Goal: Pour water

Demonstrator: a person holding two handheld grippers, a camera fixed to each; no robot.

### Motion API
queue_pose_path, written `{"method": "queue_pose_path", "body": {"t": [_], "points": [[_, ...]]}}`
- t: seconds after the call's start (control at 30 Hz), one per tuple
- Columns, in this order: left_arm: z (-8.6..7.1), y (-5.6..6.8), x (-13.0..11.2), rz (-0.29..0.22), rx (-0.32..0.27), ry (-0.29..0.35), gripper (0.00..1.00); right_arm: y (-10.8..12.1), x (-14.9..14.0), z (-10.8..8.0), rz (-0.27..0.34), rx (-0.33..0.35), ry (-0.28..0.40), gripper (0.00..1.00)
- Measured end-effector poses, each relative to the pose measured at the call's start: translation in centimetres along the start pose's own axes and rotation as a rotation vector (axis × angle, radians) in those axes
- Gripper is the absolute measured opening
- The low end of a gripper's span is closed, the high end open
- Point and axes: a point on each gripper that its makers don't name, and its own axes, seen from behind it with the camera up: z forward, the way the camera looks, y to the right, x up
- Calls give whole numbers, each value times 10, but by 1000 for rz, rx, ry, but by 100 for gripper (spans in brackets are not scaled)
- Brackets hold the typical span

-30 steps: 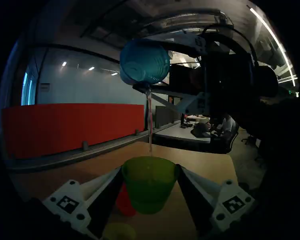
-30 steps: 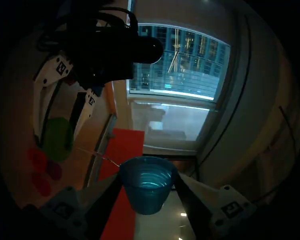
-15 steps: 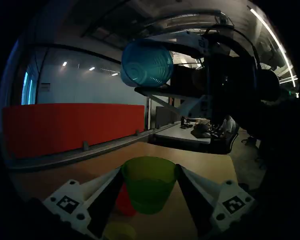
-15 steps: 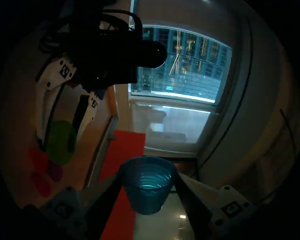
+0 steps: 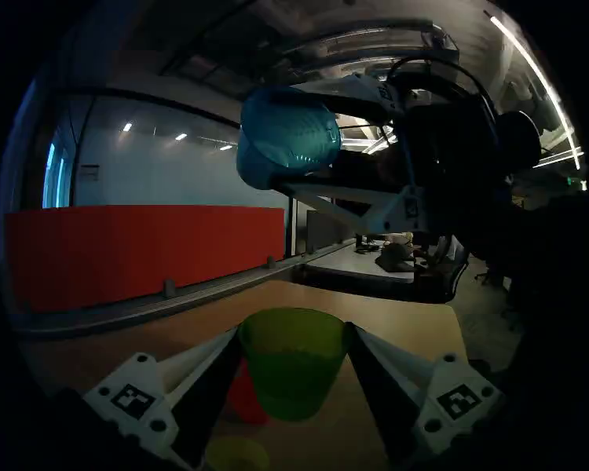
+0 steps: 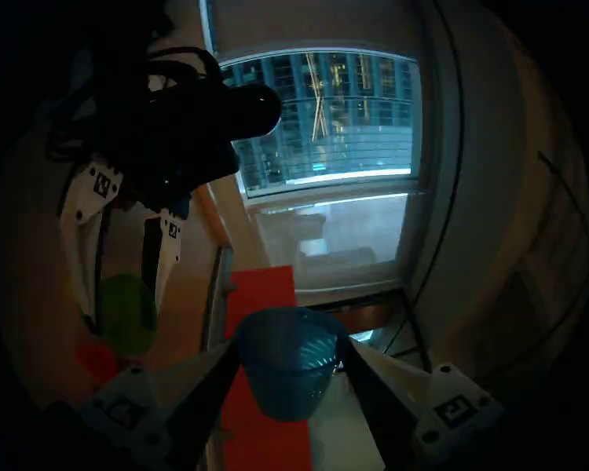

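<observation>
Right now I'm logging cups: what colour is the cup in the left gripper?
Green cup, best seen in the left gripper view.

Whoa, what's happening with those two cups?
A person is pouring water from one cup into another, with a gripper in each hand. The right gripper is clamped on a blue cup and holds it tipped over, high above a green cup. The left gripper grips the green cup down by the wooden table. No water is falling right now. A red cup sits close to the green one.
</observation>
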Motion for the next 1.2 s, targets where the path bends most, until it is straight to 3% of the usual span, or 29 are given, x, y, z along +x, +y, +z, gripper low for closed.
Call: {"method": "queue_pose_path", "body": {"t": [0.53,0.77,0.93,1.2], "points": [[0,-2,9,20,7,10,89,-2,12,-17,486,6,68,91],[-1,-2,11,32,12,9,89,3,22,-24,763,24,105,91],[0,-2,14,35,14,10,89,2,25,-25,929,48,108,91],[-1,-3,17,43,21,15,89,2,34,-24,1226,112,125,91]]}}
